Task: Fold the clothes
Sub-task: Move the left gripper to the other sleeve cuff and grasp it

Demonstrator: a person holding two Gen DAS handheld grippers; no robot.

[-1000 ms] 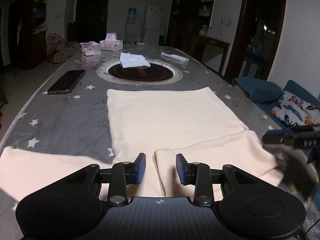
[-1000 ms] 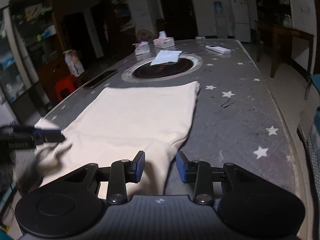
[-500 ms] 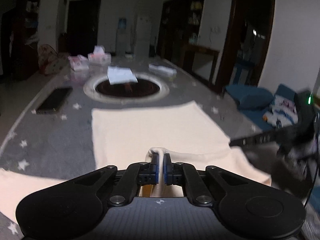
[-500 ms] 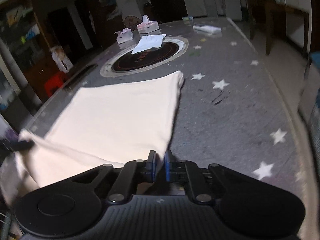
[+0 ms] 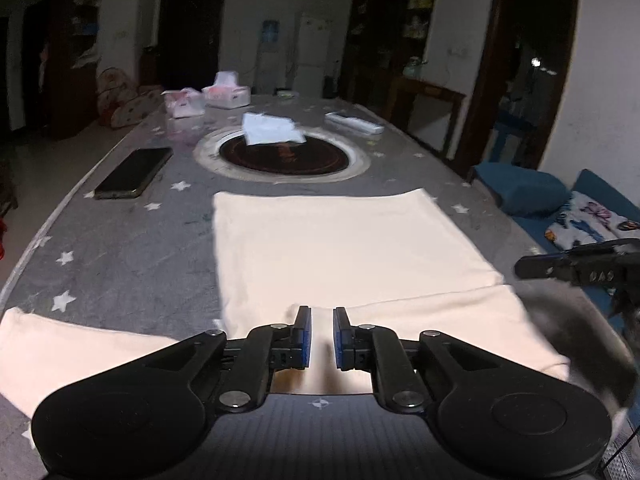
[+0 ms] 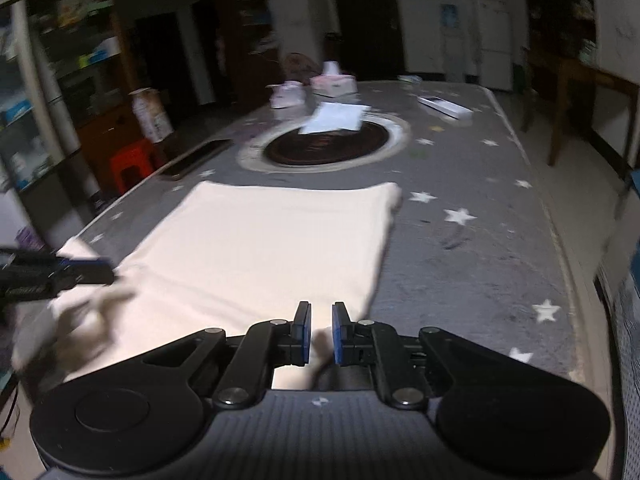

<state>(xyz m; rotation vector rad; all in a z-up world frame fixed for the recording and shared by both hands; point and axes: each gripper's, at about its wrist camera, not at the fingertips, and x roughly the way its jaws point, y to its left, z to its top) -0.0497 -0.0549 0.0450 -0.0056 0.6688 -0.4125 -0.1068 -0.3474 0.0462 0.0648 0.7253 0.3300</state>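
A cream garment [image 5: 344, 248] lies flat on the grey star-patterned table [image 5: 132, 248], its near part folded over. It also shows in the right wrist view [image 6: 260, 248]. My left gripper [image 5: 322, 334] sits low over the folded near edge with its jaws a small gap apart and cloth showing between them. My right gripper [image 6: 321, 330] is over the garment's near right corner, jaws likewise a small gap apart. The right gripper shows blurred at the right edge of the left wrist view [image 5: 576, 270]. The left gripper shows at the left edge of the right wrist view [image 6: 52, 274].
A round dark hotplate inset [image 5: 282, 156] with a white folded cloth [image 5: 272, 134] on it lies beyond the garment. A black phone [image 5: 134, 172] lies at the left. Tissue boxes [image 5: 226, 96] and a white remote [image 5: 354, 122] are at the far end. A blue sofa [image 5: 560, 200] stands to the right.
Both grippers closed on the garment's near edge half a second ago and have since parted to a small gap. The cloth has settled back down flat.
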